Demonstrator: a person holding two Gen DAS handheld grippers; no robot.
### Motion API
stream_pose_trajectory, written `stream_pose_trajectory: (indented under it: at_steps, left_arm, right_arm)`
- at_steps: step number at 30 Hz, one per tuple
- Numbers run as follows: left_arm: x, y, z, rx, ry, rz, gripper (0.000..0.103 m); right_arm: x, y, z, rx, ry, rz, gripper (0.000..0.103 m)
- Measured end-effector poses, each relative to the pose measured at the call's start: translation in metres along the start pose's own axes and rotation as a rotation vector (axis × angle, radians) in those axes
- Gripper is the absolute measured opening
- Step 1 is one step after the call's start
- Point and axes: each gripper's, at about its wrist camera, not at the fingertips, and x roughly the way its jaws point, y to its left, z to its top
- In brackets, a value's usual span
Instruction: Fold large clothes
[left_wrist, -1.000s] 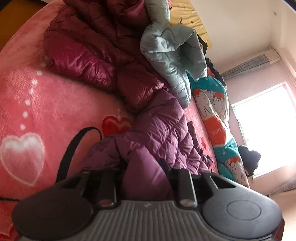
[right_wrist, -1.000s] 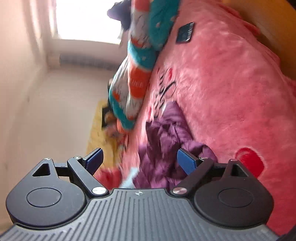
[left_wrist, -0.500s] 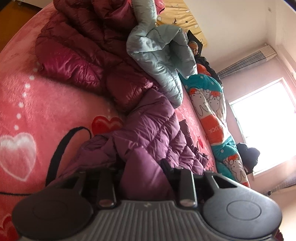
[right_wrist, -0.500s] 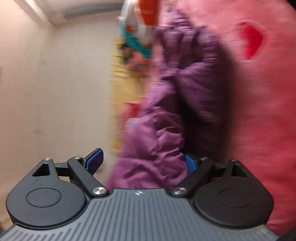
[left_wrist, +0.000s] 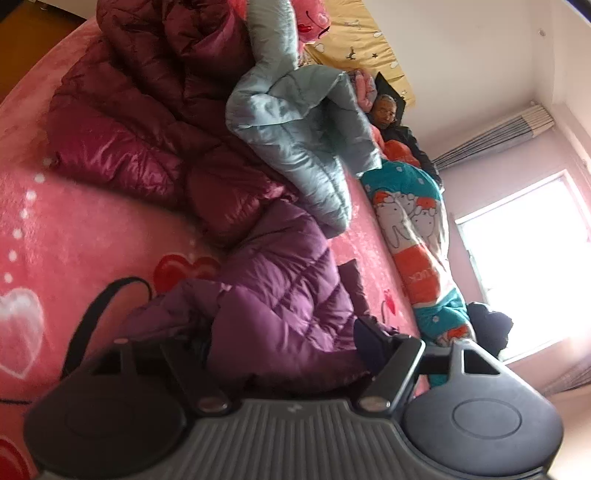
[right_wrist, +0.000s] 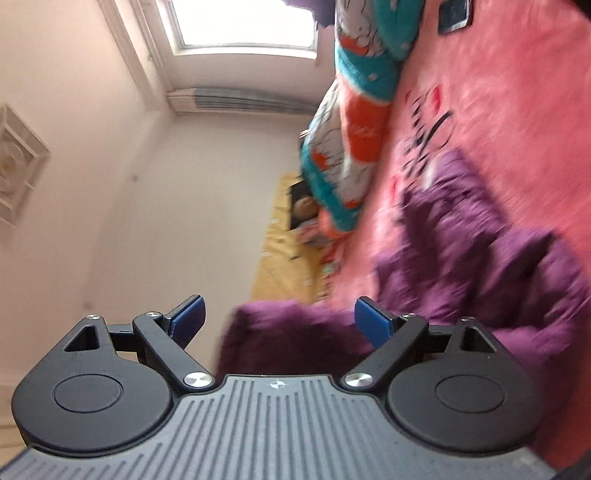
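Note:
A purple quilted jacket (left_wrist: 280, 273) lies crumpled on the pink heart-print blanket (left_wrist: 74, 229). My left gripper (left_wrist: 284, 332) is low over its near end and its jaws are opening. A fold of the purple fabric still bulges between them, and the right fingertip (left_wrist: 369, 332) stands at its edge without squeezing it. In the right wrist view the same jacket (right_wrist: 480, 251) is blurred. My right gripper (right_wrist: 279, 319) is open, its blue pads (right_wrist: 369, 321) set wide, with a purple fold lying loose between them.
A maroon puffer jacket (left_wrist: 122, 147) and a light blue one (left_wrist: 306, 140) are heaped behind the purple one. A teal and orange quilt (left_wrist: 410, 221) runs along the bed's far side, where a person (left_wrist: 386, 109) lies. A black strap (left_wrist: 92, 317) crosses the blanket. A dark flat object (right_wrist: 454, 14) rests farther off.
The left jaws, shut on the purple fabric before, have spread wide and the hand has lifted a little. The right gripper swung close over the jacket, then back toward the window.

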Motion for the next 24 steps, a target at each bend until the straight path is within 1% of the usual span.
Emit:
stream_pose_trajectory:
  at_steps: [2, 3, 4, 5, 7, 9, 12, 13, 15, 17, 19, 21, 24]
  left_arm:
    - [0.003, 0.004, 0.001, -0.019, -0.004, 0.017, 0.074]
    - [0.003, 0.006, 0.001, -0.026, -0.005, 0.027, 0.075]
    - [0.003, 0.007, 0.000, -0.034, -0.009, 0.033, 0.077]
    - [0.002, 0.008, 0.000, -0.041, -0.012, 0.032, 0.081]
    - [-0.001, 0.008, 0.001, -0.043, -0.015, 0.026, 0.086]
    - [-0.005, 0.007, 0.004, -0.043, -0.027, 0.019, 0.089]
    - [-0.011, 0.007, 0.008, -0.045, -0.051, 0.008, 0.094]
    - [-0.012, 0.006, 0.009, -0.042, -0.058, 0.010, 0.096]
    - [-0.016, 0.005, 0.011, -0.035, -0.080, 0.018, 0.099]
    - [-0.022, 0.002, 0.013, -0.010, -0.101, 0.018, 0.100]
    - [-0.029, 0.000, 0.016, 0.031, -0.120, 0.023, 0.100]
    - [-0.035, -0.001, 0.019, 0.060, -0.129, 0.037, 0.100]
    - [-0.048, -0.002, 0.022, 0.114, -0.112, 0.029, 0.100]
  right_arm:
    - [-0.003, 0.001, 0.003, -0.122, -0.005, -0.093, 0.103]
    - [-0.012, 0.001, 0.000, -0.182, -0.002, -0.135, 0.103]
    - [-0.015, 0.000, -0.001, -0.225, 0.005, -0.163, 0.103]
    - [-0.010, -0.001, -0.001, -0.268, 0.017, -0.192, 0.103]
    - [-0.017, 0.002, -0.003, -0.375, 0.044, -0.242, 0.103]
    - [-0.019, 0.002, -0.006, -0.483, 0.079, -0.284, 0.103]
    - [-0.008, -0.001, -0.012, -0.654, 0.129, -0.397, 0.103]
    - [-0.010, -0.001, -0.014, -0.695, 0.139, -0.434, 0.103]
    - [-0.011, -0.006, -0.015, -0.702, 0.149, -0.465, 0.103]
    - [-0.013, -0.008, -0.012, -0.688, 0.137, -0.459, 0.103]
    - [-0.017, -0.008, -0.008, -0.636, 0.120, -0.418, 0.103]
    - [-0.022, -0.009, -0.003, -0.518, 0.114, -0.328, 0.103]
    - [-0.022, -0.016, 0.003, -0.345, 0.101, -0.155, 0.103]
